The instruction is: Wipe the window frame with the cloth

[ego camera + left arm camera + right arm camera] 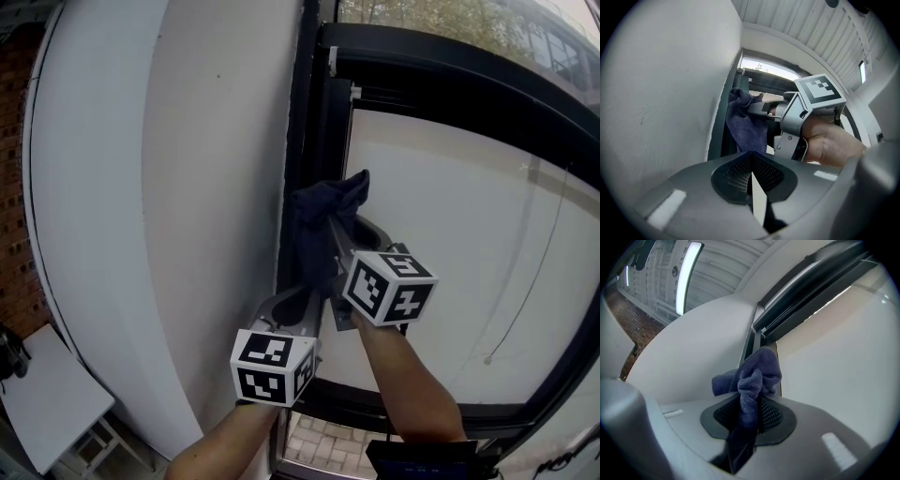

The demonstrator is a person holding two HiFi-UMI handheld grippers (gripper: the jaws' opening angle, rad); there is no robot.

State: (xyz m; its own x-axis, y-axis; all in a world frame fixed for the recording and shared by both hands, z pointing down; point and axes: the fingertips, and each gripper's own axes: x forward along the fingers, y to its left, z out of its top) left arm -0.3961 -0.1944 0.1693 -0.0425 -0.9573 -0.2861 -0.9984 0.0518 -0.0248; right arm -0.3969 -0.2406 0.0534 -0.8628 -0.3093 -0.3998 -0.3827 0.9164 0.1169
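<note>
The right tongs (pixel 745 414) pinch a dark blue cloth (pixel 752 376) of soft, looped weave. It is squeezed into a narrow rope between the meshed pads and bunches into loose, rounded folds above them. In the head view the bunch sits over the upright bar of the black window frame (pixel 298 150), about halfway up, where the bar meets a smooth, matte white wall (pixel 187 206). Whether the fabric presses on the bar cannot be told. To the right of the bar lies a flat, pale pane (pixel 450 244).

The left tongs (pixel 752 177) are pressed together, their dark ribbed pads (pixel 736 171) meeting along a straight seam with nothing between them. They hang just below the right tongs, near the same bar, apart from the cloth.
</note>
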